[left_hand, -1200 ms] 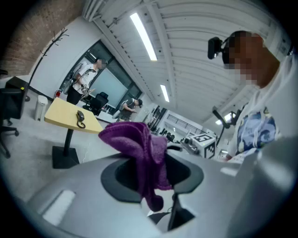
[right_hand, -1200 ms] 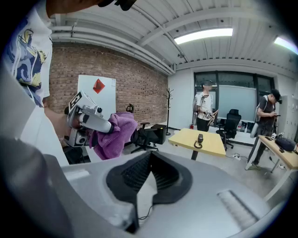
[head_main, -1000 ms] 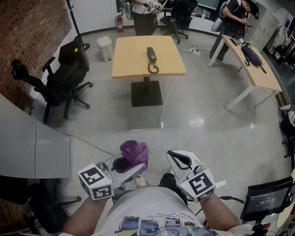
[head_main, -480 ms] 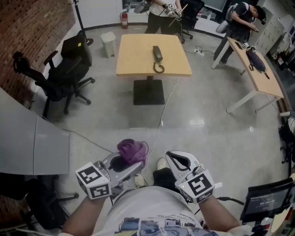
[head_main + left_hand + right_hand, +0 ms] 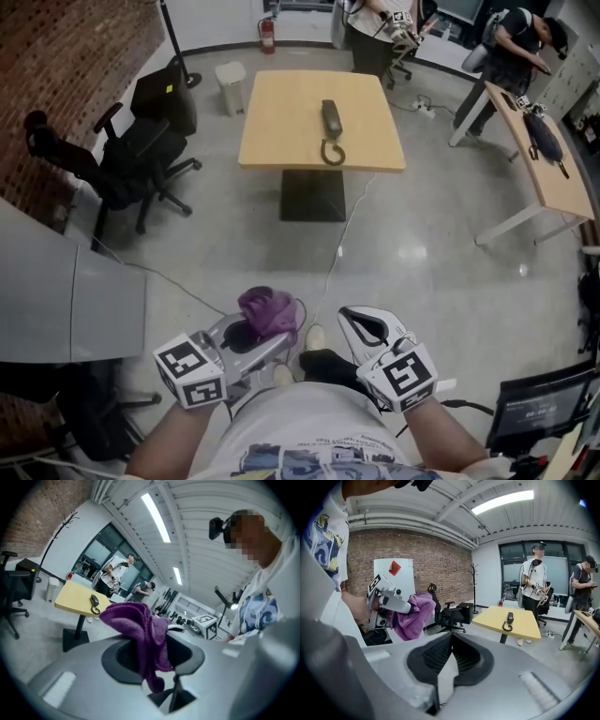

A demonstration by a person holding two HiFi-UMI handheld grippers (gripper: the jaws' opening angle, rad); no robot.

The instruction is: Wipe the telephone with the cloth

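1. Left gripper [image 5: 274,328]: in your left hand, low at 7 o'clock in the head view. Its jaws are clenched on the purple cloth [image 5: 266,307]. The cloth bunches above the jaw tips, and a tail of it hangs down between them.
2. Right gripper [image 5: 360,323]: in your right hand, at 5 o'clock, just beside the left one and not touching it. Its jaws are pressed together with nothing between them.
3. Telephone [image 5: 332,116]: a dark handset lying flat on the table at 12 o'clock, well apart from both grippers. Its curled cord [image 5: 333,152] loops at the end nearer you, close to the table's near edge.
4. Table [image 5: 281,122]: a square yellow top on a single dark pedestal, standing on a glossy grey floor.
5. Office chair [image 5: 127,164]: black, at 10 o'clock, beside the brick wall [image 5: 66,56].
6. Waste bin [image 5: 231,86]: white, at 11 o'clock, just beyond the table's far left corner.
7. Desk [image 5: 544,173]: a long wooden top on white legs at 2 o'clock, with dark items lying on it.
8. Two people [image 5: 375,28]: standing beyond the table, at 12 to 1 o'clock.
9. Floor cable [image 5: 336,253]: pale, running from the pedestal towards you.
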